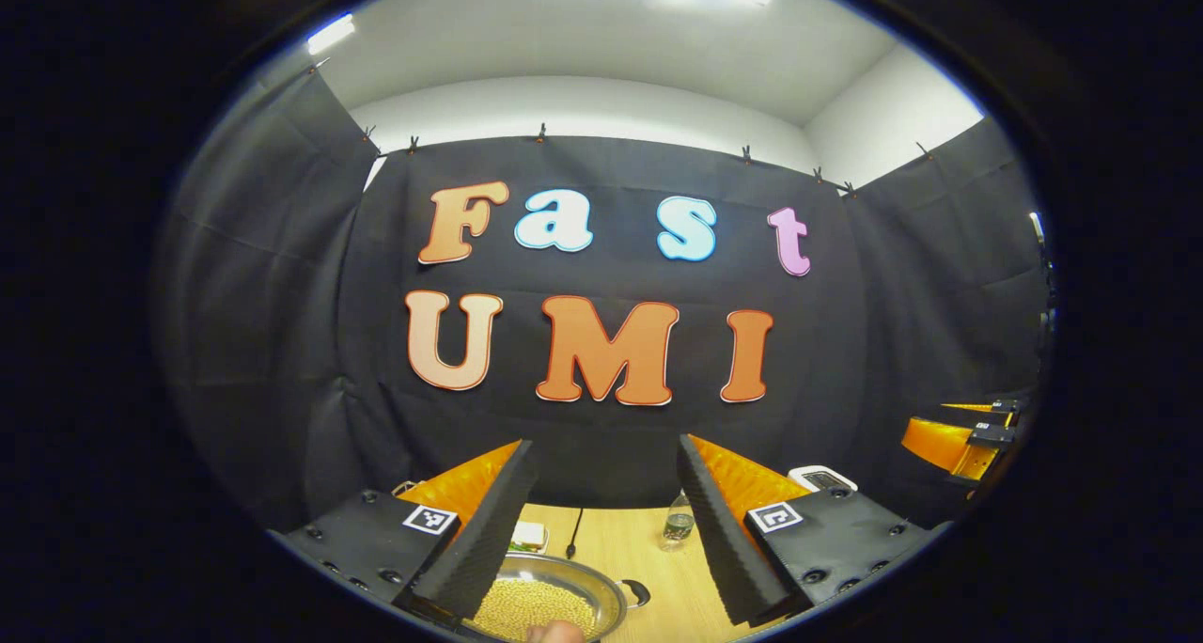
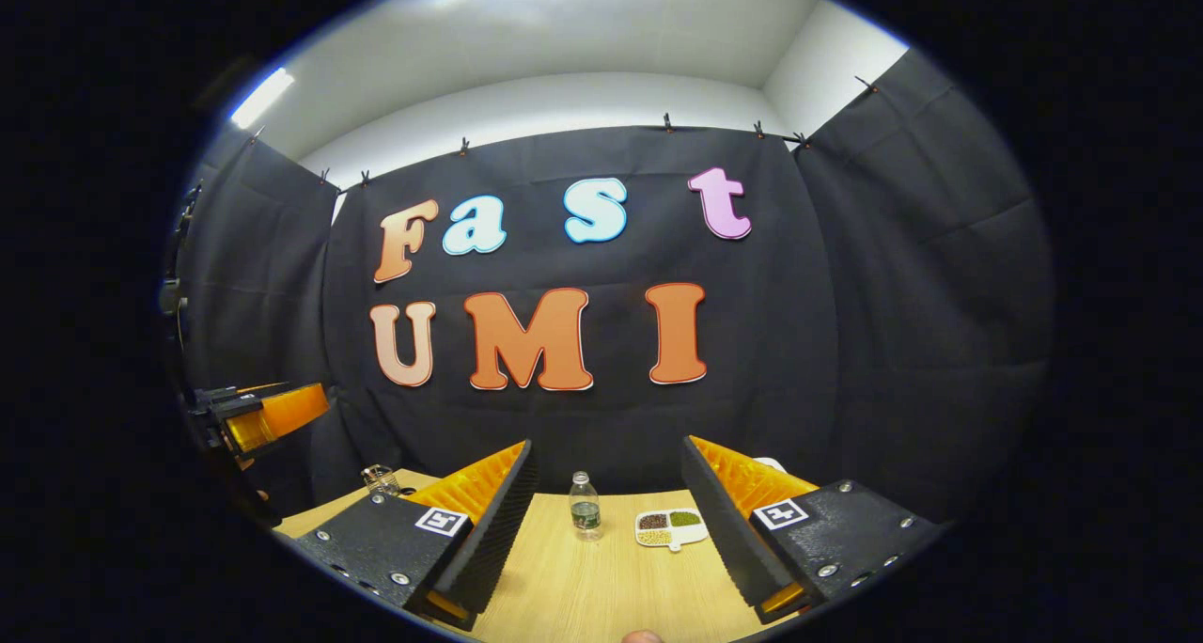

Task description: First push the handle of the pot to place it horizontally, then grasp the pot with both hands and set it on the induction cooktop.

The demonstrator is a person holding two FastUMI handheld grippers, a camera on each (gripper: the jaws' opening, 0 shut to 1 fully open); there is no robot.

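Above the table [image 2: 601,577], both grippers [image 1: 601,521] [image 2: 606,521] are hovering wide open, holding nothing — a careless shove at the pot [image 1: 550,601] is risking spilled beans.

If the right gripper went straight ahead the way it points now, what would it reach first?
Probably the water bottle, which stands on the table almost centred between the open right gripper fingers. The small divided dish sits just to its right. Depth is hard to judge here.
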